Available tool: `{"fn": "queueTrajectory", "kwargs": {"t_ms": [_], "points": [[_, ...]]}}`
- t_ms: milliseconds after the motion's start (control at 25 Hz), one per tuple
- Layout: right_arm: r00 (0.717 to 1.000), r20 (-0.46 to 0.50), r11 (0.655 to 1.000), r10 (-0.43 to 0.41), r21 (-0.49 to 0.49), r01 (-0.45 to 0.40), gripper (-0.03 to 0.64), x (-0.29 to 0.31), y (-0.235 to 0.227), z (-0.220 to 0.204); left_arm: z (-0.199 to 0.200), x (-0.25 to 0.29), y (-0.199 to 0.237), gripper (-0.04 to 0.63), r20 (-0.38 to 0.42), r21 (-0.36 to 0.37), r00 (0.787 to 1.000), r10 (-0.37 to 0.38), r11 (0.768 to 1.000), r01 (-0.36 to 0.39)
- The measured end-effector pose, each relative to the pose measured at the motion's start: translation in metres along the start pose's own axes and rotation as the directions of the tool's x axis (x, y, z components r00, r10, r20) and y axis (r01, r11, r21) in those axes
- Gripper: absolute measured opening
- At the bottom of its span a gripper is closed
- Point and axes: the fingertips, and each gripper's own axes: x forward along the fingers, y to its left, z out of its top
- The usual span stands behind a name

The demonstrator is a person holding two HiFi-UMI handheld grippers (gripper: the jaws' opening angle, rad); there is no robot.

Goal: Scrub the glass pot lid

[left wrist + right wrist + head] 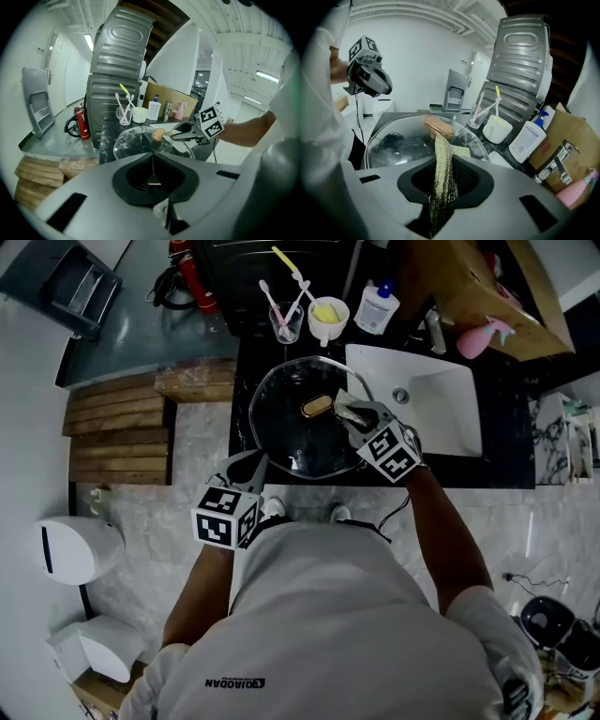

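Meanwhile, right hand-held gripper pinches mesh scourer at 3 o'clock of knob; left hand-held gripper closed, empty. Glass pot lid likely slick, breakable: steady its rim.

Left claw closed, glass lid beyond, right claw above

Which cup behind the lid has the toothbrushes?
The clear glass cup, standing left of the opaque white cup in the head view.
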Motion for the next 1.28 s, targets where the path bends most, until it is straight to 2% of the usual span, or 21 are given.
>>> {"fn": "queueTrajectory", "kwargs": {"t_ms": [240,640,1000,1280], "points": [[0.995,-0.037,0.992,-0.092,0.086,0.095,0.094,-0.006,0.014,-0.001,0.001,0.003,0.001,0.018,-0.012,0.040,0.998,-0.068,0.997,0.069],[0.973,-0.097,0.946,-0.209,0.232,0.227,0.095,-0.011,0.037,0.004,0.001,0.011,0.003,0.018,-0.037,0.079,0.985,-0.166,0.983,0.169],[0.960,-0.138,0.921,-0.242,0.280,0.272,0.097,-0.008,0.053,0.015,0.005,0.009,0.018,0.018,-0.057,0.122,0.975,-0.214,0.968,0.219],[0.958,-0.137,0.920,-0.252,0.274,0.282,0.097,-0.007,0.075,0.023,-0.005,0.002,0.018,0.018,-0.086,0.143,0.965,-0.249,0.955,0.260]]}}
